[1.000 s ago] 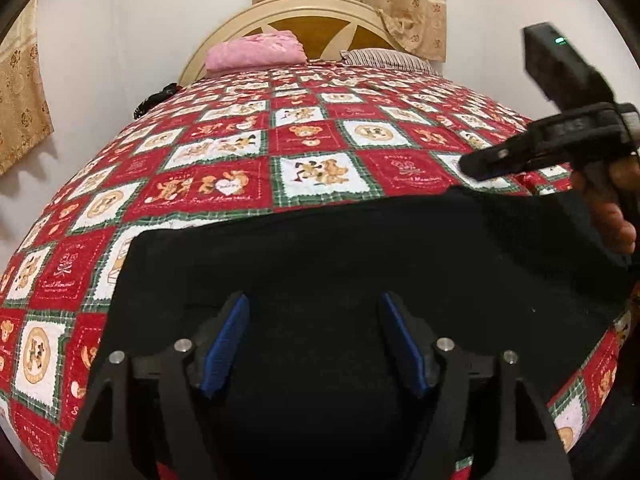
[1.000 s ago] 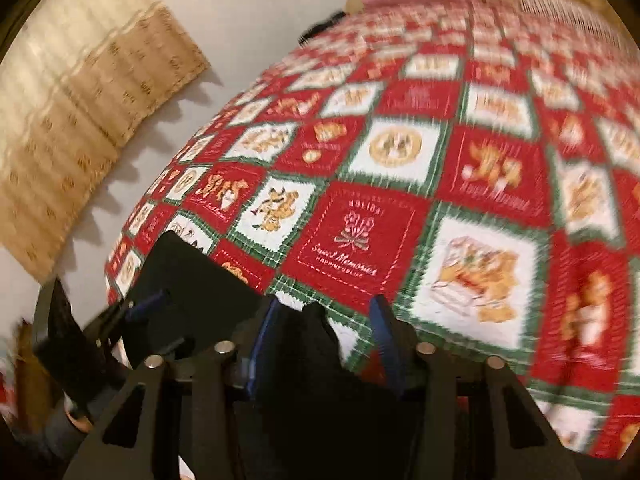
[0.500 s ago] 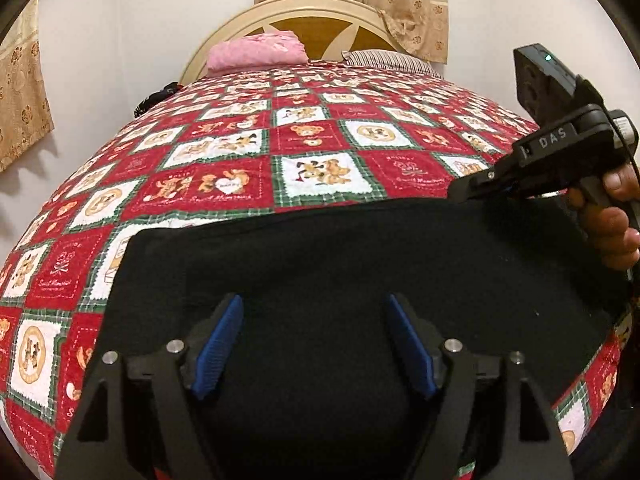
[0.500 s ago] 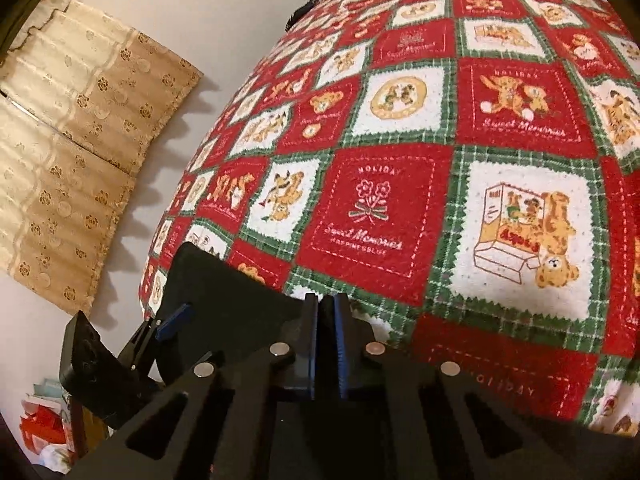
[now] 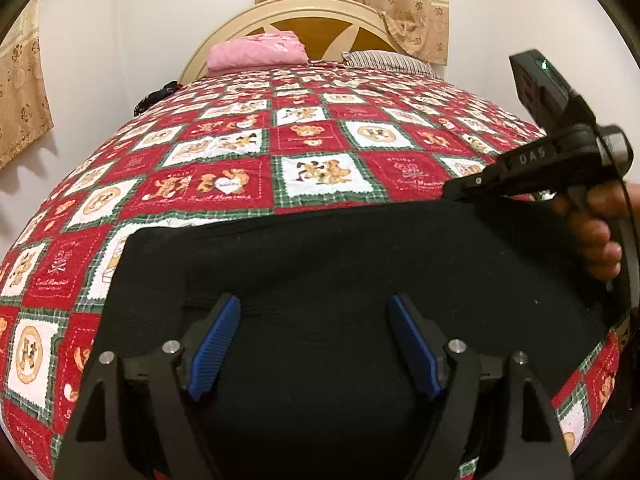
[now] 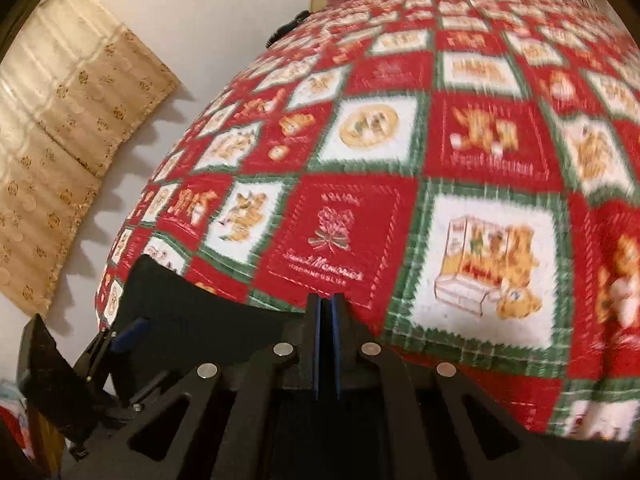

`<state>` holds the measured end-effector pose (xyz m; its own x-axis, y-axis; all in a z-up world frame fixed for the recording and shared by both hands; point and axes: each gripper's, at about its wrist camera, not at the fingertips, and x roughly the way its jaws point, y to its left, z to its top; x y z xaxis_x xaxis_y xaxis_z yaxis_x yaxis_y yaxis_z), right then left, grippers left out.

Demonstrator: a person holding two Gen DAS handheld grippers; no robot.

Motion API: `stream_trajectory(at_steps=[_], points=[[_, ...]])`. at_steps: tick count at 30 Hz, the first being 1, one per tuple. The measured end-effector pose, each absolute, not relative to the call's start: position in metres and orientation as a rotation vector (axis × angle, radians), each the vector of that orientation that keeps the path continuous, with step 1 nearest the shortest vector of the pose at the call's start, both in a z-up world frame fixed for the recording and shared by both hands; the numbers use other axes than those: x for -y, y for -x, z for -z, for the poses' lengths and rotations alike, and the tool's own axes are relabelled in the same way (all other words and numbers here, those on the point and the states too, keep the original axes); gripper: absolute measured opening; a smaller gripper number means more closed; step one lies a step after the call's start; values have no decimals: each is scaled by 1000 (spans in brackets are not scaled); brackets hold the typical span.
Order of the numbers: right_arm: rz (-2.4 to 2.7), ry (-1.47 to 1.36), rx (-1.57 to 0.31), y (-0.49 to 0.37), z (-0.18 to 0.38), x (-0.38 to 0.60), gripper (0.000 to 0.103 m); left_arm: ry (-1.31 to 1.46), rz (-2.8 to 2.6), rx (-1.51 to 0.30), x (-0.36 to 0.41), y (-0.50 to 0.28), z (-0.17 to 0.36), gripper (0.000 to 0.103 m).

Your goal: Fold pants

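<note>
The black pants (image 5: pixel 340 264) lie flat across the near end of the bed, on the red patchwork quilt (image 5: pixel 312 148). My left gripper (image 5: pixel 316 340) is open, its blue pads just above the near part of the pants. My right gripper (image 6: pixel 326 320) is shut at the far right edge of the pants (image 6: pixel 192 320); whether cloth is between its pads cannot be told. In the left wrist view the right gripper (image 5: pixel 460 192) sits at the pants' far right corner. In the right wrist view the left gripper (image 6: pixel 120 336) shows at lower left.
A pink folded blanket (image 5: pixel 256 54) and a striped pillow (image 5: pixel 388 62) lie by the wooden headboard (image 5: pixel 320 16). A dark item (image 5: pixel 154 98) sits at the bed's left edge. Beige curtains (image 6: pixel 60 140) hang on the left wall.
My right gripper closed at the pants' right edge and has since lifted slightly; its view is blurred by motion. My left gripper stayed open over the pants.
</note>
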<state>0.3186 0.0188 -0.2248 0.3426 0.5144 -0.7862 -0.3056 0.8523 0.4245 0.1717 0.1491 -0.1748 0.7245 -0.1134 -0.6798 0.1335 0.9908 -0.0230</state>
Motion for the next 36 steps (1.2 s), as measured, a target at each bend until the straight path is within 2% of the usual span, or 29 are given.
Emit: stream_trajectory(at_steps=[4, 5, 7, 13, 14, 16, 17, 20, 24, 26, 27, 28, 31, 36], points=[[-575, -206, -1091, -313, 216, -17, 5, -20, 137, -741, -150, -170, 174, 80], [-589, -198, -1076, -308, 210, -15, 10, -14, 138, -735, -151, -168, 173, 80], [-584, -158, -1053, -298, 200, -10, 13, -16, 139, -730, -152, -164, 171, 80], [-620, -34, -969, -239, 168, 6, 14, -65, 40, -704, -172, -152, 165, 81], [-648, 0, -966, -223, 165, 4, 14, -72, 25, -704, -176, -152, 165, 83], [-700, 35, -978, -200, 167, 1, 14, -73, -13, -717, -188, -153, 170, 96], [-728, 49, -998, -188, 173, -2, 14, -59, -20, -725, -193, -154, 173, 98], [-726, 96, -1085, -168, 201, -9, 14, -42, -18, -714, -196, -154, 175, 100], [-713, 69, -1048, -160, 208, -3, 15, -34, -37, -721, -191, -152, 172, 100], [-709, 21, -1052, -162, 204, 5, 27, -32, -35, -716, -188, -148, 167, 100], [-703, 8, -1046, -161, 203, 9, 47, -34, -32, -708, -185, -146, 164, 100], [-695, 0, -1040, -161, 202, 14, 58, -39, -33, -697, -181, -143, 160, 100], [-670, -4, -1029, -161, 201, 22, 58, -48, -18, -657, -169, -136, 150, 100], [-616, -28, -983, -148, 185, 56, 58, -38, 44, -701, -146, -139, 154, 100]])
